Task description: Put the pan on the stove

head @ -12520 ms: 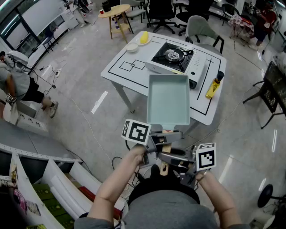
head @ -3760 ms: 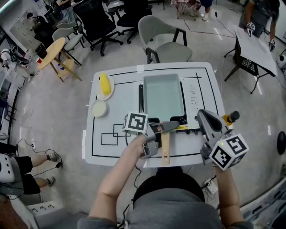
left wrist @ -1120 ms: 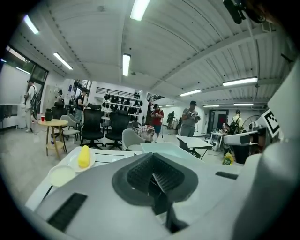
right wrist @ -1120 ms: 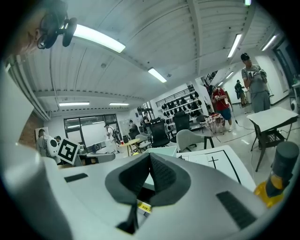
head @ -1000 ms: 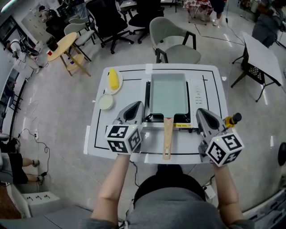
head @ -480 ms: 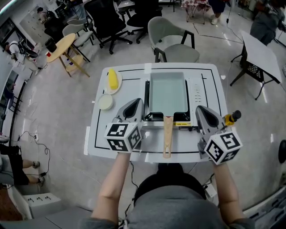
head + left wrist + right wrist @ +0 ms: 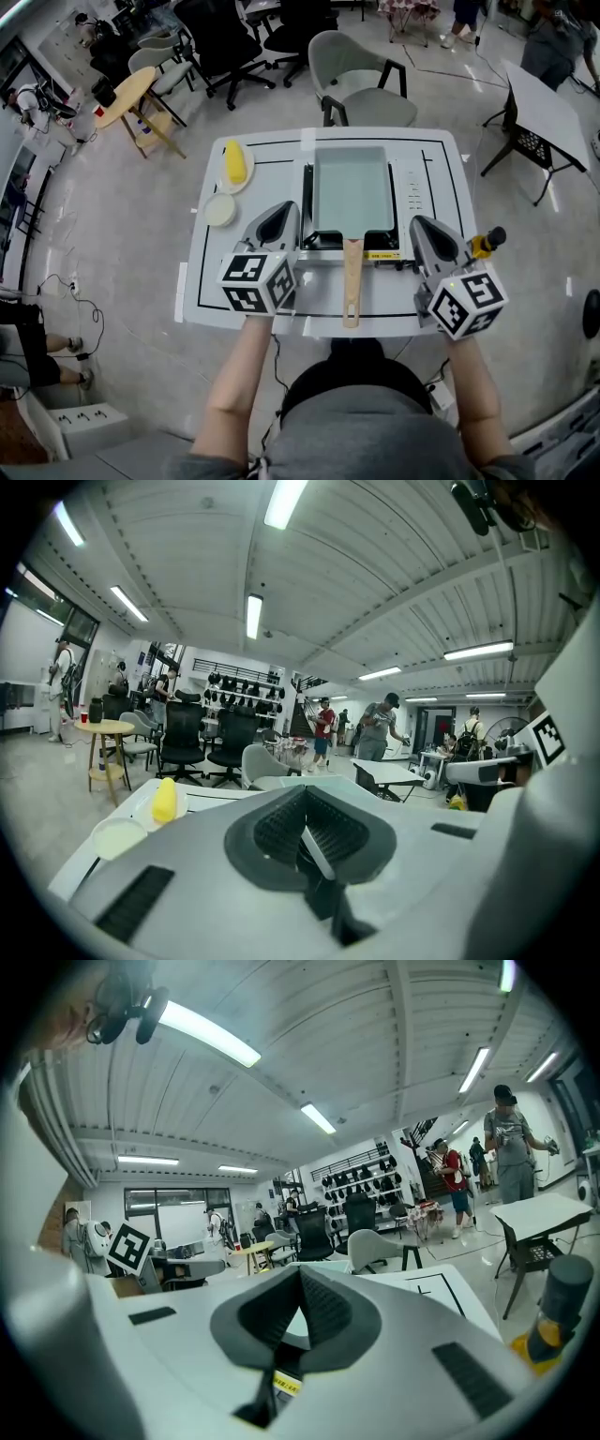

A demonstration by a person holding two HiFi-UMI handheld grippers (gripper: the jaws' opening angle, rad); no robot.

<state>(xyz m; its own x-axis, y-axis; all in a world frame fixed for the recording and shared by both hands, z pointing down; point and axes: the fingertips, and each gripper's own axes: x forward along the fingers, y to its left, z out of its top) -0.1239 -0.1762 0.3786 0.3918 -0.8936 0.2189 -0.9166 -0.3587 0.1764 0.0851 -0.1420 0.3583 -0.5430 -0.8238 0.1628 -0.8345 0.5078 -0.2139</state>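
Since the left gripper point(image 7: 285, 215) let go of the pan point(image 7: 352, 187), it has drawn back to the left, and both grippers have hardly shifted over the last second. Its jaws are pressed together on nothing, as are those of the right gripper point(image 7: 421, 227). The pan sits on the stove point(image 7: 410, 187), just beyond and between their tips, its handle point(image 7: 352, 281) pointing back between them. A bottle point(image 7: 483, 242) stands just right of the right gripper.

You have bright, even light from ceiling strips point(image 7: 286, 499), glaring at the top of both gripper views; fisheye bends the edges, and their corners go black.
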